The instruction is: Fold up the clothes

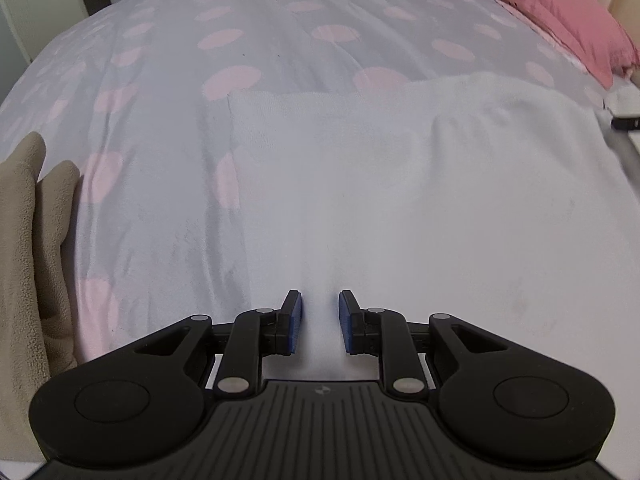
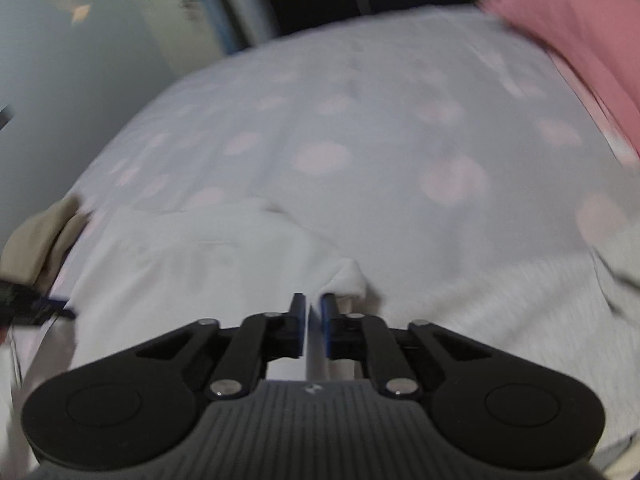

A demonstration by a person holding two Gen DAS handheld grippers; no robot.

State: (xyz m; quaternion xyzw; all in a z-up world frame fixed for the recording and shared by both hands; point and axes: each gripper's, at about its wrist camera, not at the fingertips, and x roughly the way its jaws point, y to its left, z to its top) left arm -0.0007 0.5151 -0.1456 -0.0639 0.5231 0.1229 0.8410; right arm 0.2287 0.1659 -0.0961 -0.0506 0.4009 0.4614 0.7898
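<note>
A white garment (image 1: 400,184) lies spread on a bed cover (image 1: 168,92) of pale grey with pink dots, filling the middle and right of the left wrist view, its upper left corner squared off near the frame's centre. At the bottom centre of that view the left gripper (image 1: 320,322) points down over the near part of the cloth; its blue-padded jaws stand a little apart with white fabric showing between them, and whether the pads actually press on the cloth cannot be told. A beige fleece item (image 1: 24,240) sits at the left edge, and a pink pillow (image 1: 560,12) lies in the upper right corner. The right wrist view is blurred — still, the right gripper (image 2: 313,326) at its bottom centre shows jaws drawn almost together, with a thin strip of white fabric between them and a bunched fold of the garment (image 2: 348,276) rising just beyond the tips. In that view the garment spreads across the lower left, the dotted cover above it.
</note>
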